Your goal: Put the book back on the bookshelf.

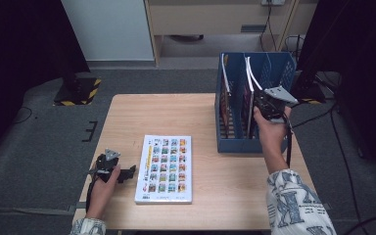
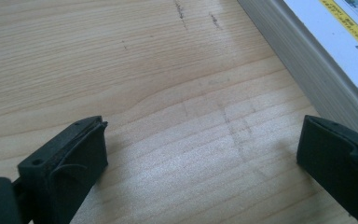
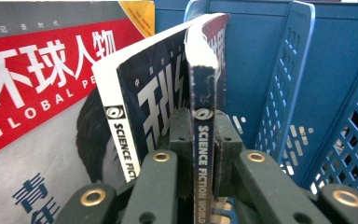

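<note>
Blue rack (image 1: 274, 68), magazine (image 3: 204, 154) pinched in right hand-held gripper (image 3: 203, 154), left hand-held gripper (image 2: 200, 158) agape beside book (image 1: 166, 169)

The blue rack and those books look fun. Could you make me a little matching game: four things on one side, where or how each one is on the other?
Things:
1. Book with picture grid
2. Science Fiction World magazine
3. Left gripper
4. Red Global People magazine

States:
A. open, jaws over bare wood
B. lying flat on the table
C. pinched by its spine in the right gripper
D. standing in the blue rack, ungripped

Pairs: 1-B, 2-C, 3-A, 4-D
</note>
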{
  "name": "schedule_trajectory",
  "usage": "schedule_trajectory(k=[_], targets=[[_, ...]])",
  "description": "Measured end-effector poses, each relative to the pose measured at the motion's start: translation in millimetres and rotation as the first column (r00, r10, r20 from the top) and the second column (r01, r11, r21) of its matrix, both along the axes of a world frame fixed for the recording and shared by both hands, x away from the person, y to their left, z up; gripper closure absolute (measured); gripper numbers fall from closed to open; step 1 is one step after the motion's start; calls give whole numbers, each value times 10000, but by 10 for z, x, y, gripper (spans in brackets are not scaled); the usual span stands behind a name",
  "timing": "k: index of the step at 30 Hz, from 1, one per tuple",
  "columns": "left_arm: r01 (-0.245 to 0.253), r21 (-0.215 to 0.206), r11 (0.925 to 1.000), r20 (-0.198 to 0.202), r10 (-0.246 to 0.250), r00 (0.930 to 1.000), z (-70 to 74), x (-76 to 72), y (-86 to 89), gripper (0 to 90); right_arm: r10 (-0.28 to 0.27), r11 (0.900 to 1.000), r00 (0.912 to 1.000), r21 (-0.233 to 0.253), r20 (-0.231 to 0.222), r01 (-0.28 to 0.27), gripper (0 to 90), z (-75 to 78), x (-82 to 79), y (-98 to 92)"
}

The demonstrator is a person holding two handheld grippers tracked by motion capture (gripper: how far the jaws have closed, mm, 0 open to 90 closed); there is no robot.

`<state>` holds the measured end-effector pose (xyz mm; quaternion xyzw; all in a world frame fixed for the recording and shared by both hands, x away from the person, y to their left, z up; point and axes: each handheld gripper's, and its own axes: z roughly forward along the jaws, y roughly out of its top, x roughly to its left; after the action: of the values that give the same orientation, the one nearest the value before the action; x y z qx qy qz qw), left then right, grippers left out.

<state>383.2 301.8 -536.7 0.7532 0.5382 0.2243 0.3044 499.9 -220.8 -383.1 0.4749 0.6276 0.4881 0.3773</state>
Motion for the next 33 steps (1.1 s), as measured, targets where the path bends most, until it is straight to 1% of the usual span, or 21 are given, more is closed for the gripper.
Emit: schedule_trajectory(k=[3,9,16,20,23,25,27,33], targets=[[-2,-1,10000,0,2,10000,0,0,-1,7,17,10000,10000,76,8,-17,794,-11,-21,-3],[-7,-3,10000,1,7,10000,0,0,-2,7,-21,9998,10000,216,67,20,723,-23,-68,-29],[-10,-3,10000,-2,10,10000,0,0,-2,6,56,9984,9999,554,117,-62,626,1,-190,-74],[-15,-1,10000,-3,15,10000,0,-1,-3,6,147,9988,9997,462,174,-155,593,7,-254,-88],[-16,-2,10000,-3,16,10000,0,0,-3,6,177,9982,9997,564,169,-187,567,6,-294,-108],[-19,-6,10000,-2,19,10000,0,0,-4,6,228,9984,9996,508,142,-235,547,6,-315,-114],[-20,-3,10000,-2,20,10000,0,0,-4,6,276,9984,9995,482,133,-283,528,7,-326,-119],[-19,-5,10000,-1,19,10000,0,0,-4,6,425,9972,9991,619,12,-425,463,16,-336,-117]])
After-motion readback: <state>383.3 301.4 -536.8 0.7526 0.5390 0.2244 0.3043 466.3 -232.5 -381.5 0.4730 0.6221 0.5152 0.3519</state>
